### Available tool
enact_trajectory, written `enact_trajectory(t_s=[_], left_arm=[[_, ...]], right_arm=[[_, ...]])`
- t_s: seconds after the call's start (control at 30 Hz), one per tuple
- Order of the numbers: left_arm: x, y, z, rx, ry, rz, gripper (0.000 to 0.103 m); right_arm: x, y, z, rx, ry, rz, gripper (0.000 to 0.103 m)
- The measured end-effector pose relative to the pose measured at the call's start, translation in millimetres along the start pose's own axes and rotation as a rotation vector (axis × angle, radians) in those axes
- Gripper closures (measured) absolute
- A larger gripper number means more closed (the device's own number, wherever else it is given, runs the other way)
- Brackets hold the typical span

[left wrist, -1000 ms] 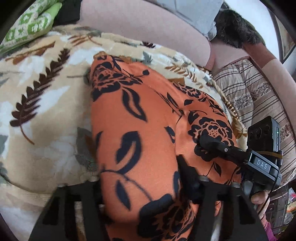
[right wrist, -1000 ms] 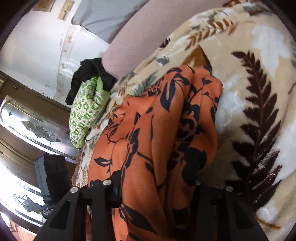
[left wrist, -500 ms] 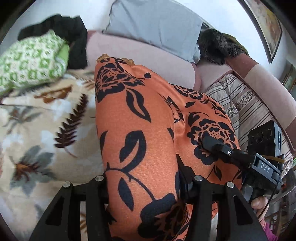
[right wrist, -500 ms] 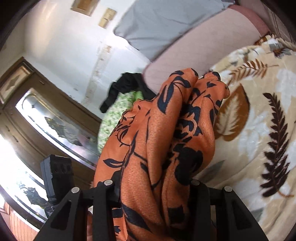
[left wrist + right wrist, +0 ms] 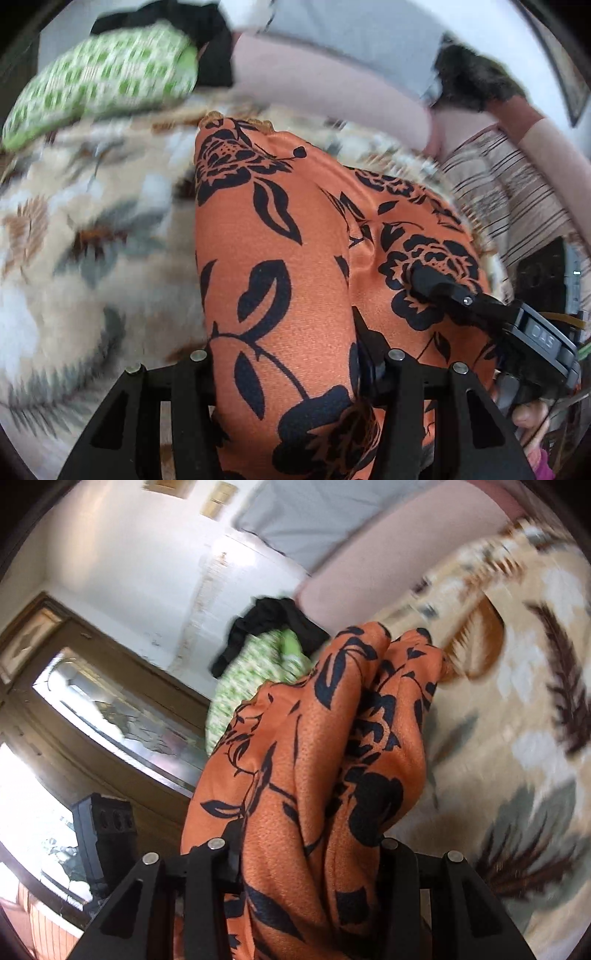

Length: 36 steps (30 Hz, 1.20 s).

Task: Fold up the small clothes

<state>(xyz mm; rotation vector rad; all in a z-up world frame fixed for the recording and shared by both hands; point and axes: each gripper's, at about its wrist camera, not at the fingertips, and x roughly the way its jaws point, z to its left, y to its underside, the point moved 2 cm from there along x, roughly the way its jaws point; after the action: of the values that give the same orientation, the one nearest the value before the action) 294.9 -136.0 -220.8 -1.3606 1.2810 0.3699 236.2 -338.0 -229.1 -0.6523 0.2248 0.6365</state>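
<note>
Both grippers were clenched on the orange flowered garment (image 5: 280,258); the left gripper (image 5: 291,365) had a thick bunch of it between its jaws at the bottom centre of its view, and the right gripper (image 5: 306,849) likewise held a gathered fold (image 5: 314,775) at the bottom centre of its own; the right gripper (image 5: 443,291) also showed at the lower right of the left view, biting the same cloth

Compared with a second ago, the garment had come up off the leaf-patterned blanket (image 5: 74,240), and its far edge then hung free near the upper centre; the blanket was blurred, consistent with both hands in motion; judged from this, the cloth was being lifted and carried over for a fold, which was not yet laid down

No container was visible; a green patterned bundle (image 5: 103,77) and a dark item (image 5: 214,44) lay loose at the upper left, against the pink sofa back (image 5: 325,92); a grey cushion (image 5: 351,29) sat at the top
</note>
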Motion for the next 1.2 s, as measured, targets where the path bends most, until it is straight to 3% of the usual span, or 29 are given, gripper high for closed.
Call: enact_trajectory(t_s=[0.07, 0.13, 0.23, 0.33, 0.47, 0.6, 0.63, 0.67, 0.73, 0.83, 0.9, 0.93, 1.07, 1.2], left_arm=[[23, 8, 4, 0.014, -0.032, 0.069, 0.047], [47, 18, 15, -0.012, -0.077, 0.135, 0.031], [40, 17, 19, -0.050, -0.047, 0.129, 0.028], [23, 21, 20, -0.025, -0.111, 0.080, 0.028], [-8, 33, 13, 0.003, -0.207, -0.011, 0.028], [-39, 48, 8, 0.023, -0.358, -0.117, 0.028], [-46, 53, 9, 0.023, -0.391, -0.130, 0.028], [-48, 57, 9, 0.021, -0.414, -0.131, 0.028], [-46, 66, 14, 0.006, -0.458, -0.106, 0.028], [-28, 79, 23, 0.009, -0.496, -0.049, 0.025], [-14, 86, 28, 0.012, -0.478, -0.004, 0.022], [-17, 86, 30, -0.003, -0.468, -0.008, 0.022], [-38, 78, 29, -0.033, -0.466, 0.009, 0.022], [-83, 75, 3, -0.027, -0.483, -0.100, 0.022]], right_arm=[[11, 16, -12, 0.010, 0.062, 0.026, 0.059], [26, 33, -30, 0.043, 0.131, 0.062, 0.059], [33, 43, -59, 0.095, 0.226, 0.083, 0.049], [22, 37, -57, 0.103, 0.243, 0.071, 0.047], [-10, 25, -36, 0.010, 0.319, -0.005, 0.047], [-56, 30, 4, -0.171, 0.344, -0.115, 0.047], [-63, 33, 16, -0.220, 0.338, -0.129, 0.050], [-66, 38, 30, -0.274, 0.323, -0.139, 0.061], [-64, 48, 48, -0.324, 0.266, -0.105, 0.065], [-51, 66, 42, -0.296, 0.274, -0.017, 0.066], [-30, 79, 7, -0.219, 0.370, 0.101, 0.067], [-25, 82, -5, -0.187, 0.393, 0.129, 0.073], [-37, 72, 1, -0.180, 0.381, 0.102, 0.075], [-65, 69, 36, -0.269, 0.391, 0.026, 0.072]])
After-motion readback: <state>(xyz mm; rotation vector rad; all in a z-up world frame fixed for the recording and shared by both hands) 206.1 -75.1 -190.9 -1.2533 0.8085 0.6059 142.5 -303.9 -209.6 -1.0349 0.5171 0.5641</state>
